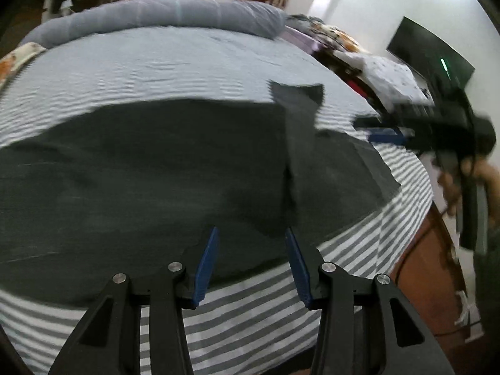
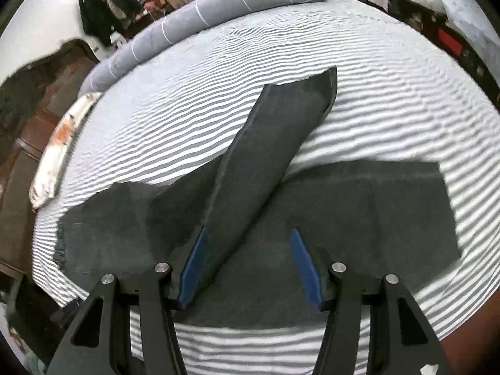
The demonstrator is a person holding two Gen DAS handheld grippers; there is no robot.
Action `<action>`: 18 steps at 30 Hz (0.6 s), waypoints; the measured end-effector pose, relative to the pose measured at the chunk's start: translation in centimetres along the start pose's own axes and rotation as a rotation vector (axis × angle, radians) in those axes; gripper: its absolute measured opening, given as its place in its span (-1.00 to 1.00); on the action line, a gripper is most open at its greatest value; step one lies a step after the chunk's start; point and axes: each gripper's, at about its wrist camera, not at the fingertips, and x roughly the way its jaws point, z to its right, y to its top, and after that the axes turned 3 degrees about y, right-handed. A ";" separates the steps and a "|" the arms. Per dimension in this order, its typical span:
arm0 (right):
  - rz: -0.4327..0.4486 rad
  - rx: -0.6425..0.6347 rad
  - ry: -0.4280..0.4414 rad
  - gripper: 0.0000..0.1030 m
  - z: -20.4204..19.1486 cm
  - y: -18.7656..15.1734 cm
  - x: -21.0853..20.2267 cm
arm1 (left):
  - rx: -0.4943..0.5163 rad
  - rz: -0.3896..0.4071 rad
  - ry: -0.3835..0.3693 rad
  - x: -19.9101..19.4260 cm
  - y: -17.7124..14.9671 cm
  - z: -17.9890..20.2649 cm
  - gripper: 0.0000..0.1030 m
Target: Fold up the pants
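Dark grey pants (image 2: 312, 218) flat on the striped bed sheet (image 2: 390, 109), one leg folded diagonally across the other.

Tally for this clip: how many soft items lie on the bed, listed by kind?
Dark pants: 1
Grey rolled blanket: 1
Floral pillow: 1
Total: 3, all on the striped bedsheet.

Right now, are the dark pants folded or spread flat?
Partly folded: on the pants, one leg lies diagonally over the rest, on the striped sheet.

No legible txt, labels or nos. anywhere in either view.
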 end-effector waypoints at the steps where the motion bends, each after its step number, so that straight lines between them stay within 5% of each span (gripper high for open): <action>1: -0.009 -0.018 -0.017 0.04 0.1 1.0 0.4 | 0.010 -0.010 -0.011 1.0 0.0 0.9 -0.12; 9: -0.088 -0.050 -0.071 0.04 0.0 7.3 4.1 | 0.021 -0.068 -0.031 6.7 0.4 3.8 -0.29; 18: -0.176 -0.026 -0.210 0.02 -0.7 14.7 10.3 | -0.033 -0.034 -0.092 7.3 0.2 2.9 -0.90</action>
